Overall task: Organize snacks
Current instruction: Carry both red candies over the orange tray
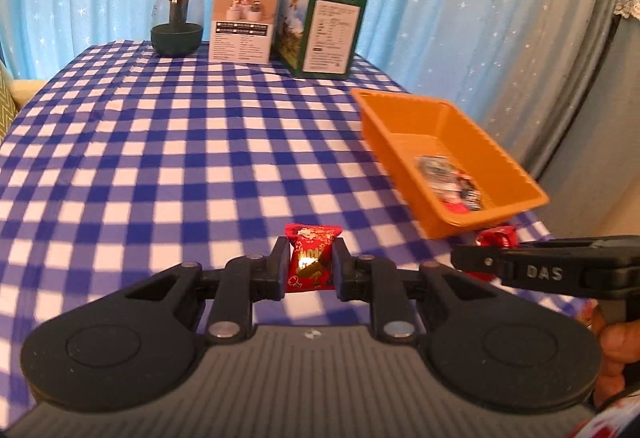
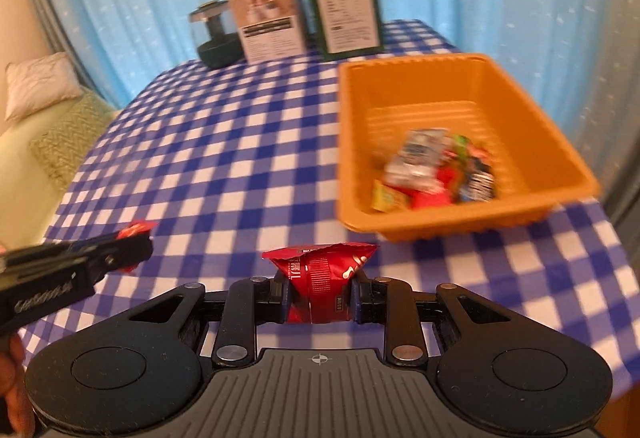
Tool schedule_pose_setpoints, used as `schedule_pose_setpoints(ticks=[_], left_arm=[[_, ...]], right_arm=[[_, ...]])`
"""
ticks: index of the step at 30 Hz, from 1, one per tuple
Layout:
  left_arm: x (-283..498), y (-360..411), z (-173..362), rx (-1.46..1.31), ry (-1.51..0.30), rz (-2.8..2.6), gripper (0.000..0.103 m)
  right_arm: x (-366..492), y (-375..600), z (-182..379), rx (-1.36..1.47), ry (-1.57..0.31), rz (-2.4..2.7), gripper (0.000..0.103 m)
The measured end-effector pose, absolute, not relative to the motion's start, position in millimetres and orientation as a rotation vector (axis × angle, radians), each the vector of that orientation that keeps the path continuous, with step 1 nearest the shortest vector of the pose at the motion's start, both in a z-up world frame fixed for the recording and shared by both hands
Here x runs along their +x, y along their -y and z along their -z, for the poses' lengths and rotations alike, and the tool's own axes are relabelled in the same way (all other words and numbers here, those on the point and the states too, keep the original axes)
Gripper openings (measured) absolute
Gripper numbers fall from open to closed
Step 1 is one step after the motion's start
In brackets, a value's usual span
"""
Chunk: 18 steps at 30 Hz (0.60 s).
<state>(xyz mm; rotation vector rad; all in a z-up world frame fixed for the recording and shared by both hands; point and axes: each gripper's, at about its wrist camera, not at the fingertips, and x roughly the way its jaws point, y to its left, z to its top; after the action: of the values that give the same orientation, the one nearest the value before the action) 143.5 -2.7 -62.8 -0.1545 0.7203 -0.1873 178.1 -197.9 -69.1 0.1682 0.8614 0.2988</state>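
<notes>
My left gripper (image 1: 310, 264) is shut on a small red candy packet (image 1: 312, 258), held above the checked tablecloth. My right gripper (image 2: 320, 296) is shut on a red snack packet (image 2: 322, 278), near the front of the orange tray (image 2: 348, 142). The tray holds several snack packets (image 2: 436, 170) at its near end. In the left wrist view the tray (image 1: 400, 154) is at the right, and the right gripper (image 1: 476, 258) reaches in from the right edge with its red packet (image 1: 496, 236). In the right wrist view the left gripper (image 2: 140, 246) enters from the left with its candy (image 2: 136, 228).
At the table's far edge stand a dark glass jar (image 1: 177, 20), a white box (image 1: 244, 18) and a green box (image 1: 324, 26). Blue star-print curtains hang behind. A bed with a pillow (image 2: 38, 84) lies left of the table (image 1: 160, 142).
</notes>
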Motion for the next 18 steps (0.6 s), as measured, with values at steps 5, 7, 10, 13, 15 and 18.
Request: schedule_pose_setpoints(ticks=[5, 7, 10, 13, 15, 18], left_arm=[[126, 26, 57, -0.175, -0.734, 0.213, 0.019], [123, 35, 51, -0.158, -0.731, 0.223, 0.019], [119, 47, 43, -0.141, -0.720, 0.235, 0.019], [116, 58, 38, -0.126, -0.719, 0.248, 0.019], [115, 65, 36, -0.116, -0.720, 0.256, 0.019], [115, 74, 34, -0.107, -0.721, 0.266, 0.019]], right_arm=[[159, 214, 56, 0.140, -0.856, -0.260, 0.028], [152, 220, 50, 0.125, -0.854, -0.250, 0.028], [145, 230, 46, 0.133, -0.853, -0.240, 0.028], [139, 237, 42, 0.141, -0.850, -0.228, 0.028], [136, 243, 39, 0.146, -0.846, -0.222, 0.028], [134, 250, 36, 0.155, -0.843, -0.212, 0.028]])
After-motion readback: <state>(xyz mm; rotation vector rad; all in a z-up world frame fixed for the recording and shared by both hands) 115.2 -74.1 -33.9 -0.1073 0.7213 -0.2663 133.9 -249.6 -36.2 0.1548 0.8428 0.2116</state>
